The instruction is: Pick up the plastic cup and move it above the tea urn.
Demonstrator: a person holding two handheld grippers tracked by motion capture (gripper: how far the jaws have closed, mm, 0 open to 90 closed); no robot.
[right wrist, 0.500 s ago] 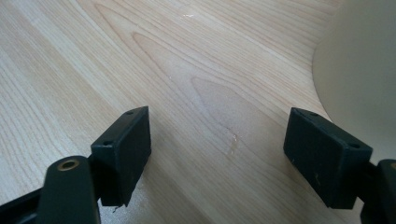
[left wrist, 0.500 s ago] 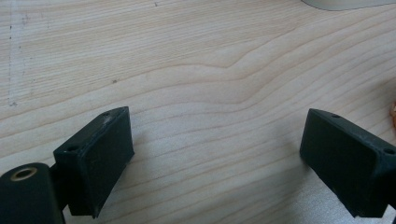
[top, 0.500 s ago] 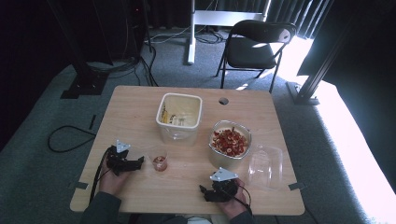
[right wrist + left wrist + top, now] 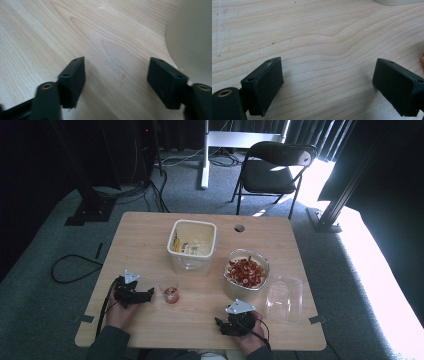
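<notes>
Nearby, small cup (image 4: 171, 292) just beside left tongs (image 4: 148, 295); bowl (image 4: 246, 270) near right tongs (image 4: 218, 324); both agape, empty.

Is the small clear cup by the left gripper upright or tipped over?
Upright: the small clear plastic cup stands on its base on the wooden table, rim up, reddish contents at the bottom.
</notes>
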